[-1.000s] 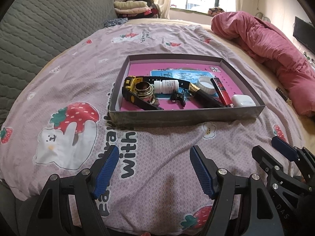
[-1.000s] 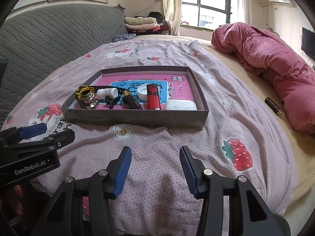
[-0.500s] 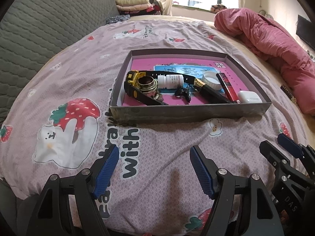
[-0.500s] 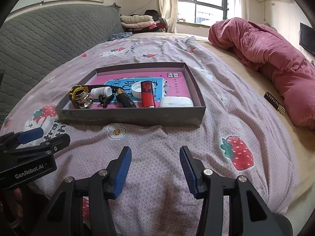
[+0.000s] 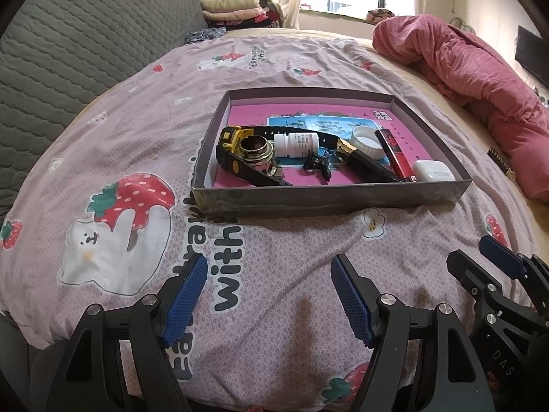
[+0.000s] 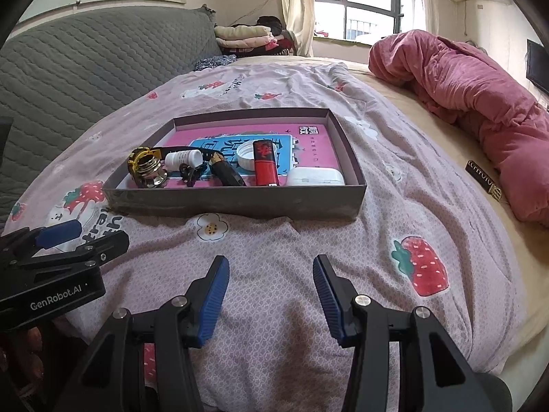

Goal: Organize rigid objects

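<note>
A shallow grey box (image 5: 329, 199) (image 6: 233, 202) with a pink floor lies on the bed. Inside are a yellow-black tape measure with a brass fitting (image 5: 255, 149) (image 6: 147, 168), a white pill bottle (image 5: 296, 144) (image 6: 182, 158), a small black clip (image 5: 317, 164), a black-gold pen-like stick (image 5: 367, 161) (image 6: 226, 171), a white lid (image 5: 365, 140) (image 6: 247, 154), a red lighter (image 5: 394, 152) (image 6: 265, 166) and a white earbud case (image 5: 432, 171) (image 6: 315, 176). My left gripper (image 5: 269, 295) and right gripper (image 6: 271, 295) are open and empty, hovering over the sheet before the box.
The bed has a pink strawberry-print sheet (image 5: 113, 206). A rolled pink quilt (image 5: 480, 75) lies at the right. A small dark label-like object (image 6: 483, 180) lies on the beige sheet beside it. A grey quilted headboard (image 5: 68, 41) is at the left; folded clothes (image 6: 247, 36) lie by the window.
Both grippers have tilted and drawn slightly, so the box sits lower and nearer in view. The jaws stay open; nothing in the box has moved.
</note>
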`<state>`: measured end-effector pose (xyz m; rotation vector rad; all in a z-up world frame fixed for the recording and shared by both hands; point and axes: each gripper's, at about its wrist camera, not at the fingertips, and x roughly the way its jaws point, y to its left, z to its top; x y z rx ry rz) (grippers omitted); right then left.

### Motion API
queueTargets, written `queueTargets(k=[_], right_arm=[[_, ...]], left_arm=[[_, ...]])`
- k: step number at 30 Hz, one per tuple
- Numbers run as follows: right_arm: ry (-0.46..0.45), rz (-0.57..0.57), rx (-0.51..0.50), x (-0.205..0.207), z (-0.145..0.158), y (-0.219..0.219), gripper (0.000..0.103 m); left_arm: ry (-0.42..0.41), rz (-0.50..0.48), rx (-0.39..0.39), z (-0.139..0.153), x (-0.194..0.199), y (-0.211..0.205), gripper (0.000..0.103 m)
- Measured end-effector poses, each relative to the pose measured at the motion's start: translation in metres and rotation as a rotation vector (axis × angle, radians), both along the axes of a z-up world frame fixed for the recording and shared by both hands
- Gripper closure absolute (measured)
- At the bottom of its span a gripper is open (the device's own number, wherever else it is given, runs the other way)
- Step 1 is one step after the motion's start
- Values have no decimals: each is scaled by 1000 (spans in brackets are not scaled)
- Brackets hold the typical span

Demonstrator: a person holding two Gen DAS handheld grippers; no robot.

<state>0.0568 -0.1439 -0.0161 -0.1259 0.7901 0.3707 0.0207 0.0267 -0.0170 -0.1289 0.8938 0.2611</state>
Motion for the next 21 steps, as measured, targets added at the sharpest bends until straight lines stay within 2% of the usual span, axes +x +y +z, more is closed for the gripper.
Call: queueTargets(k=[21], right_arm=[[-10,-6,1,-1,3,-2,53]], left_arm=[[-6,-5,10,3,-1,-4,27]])
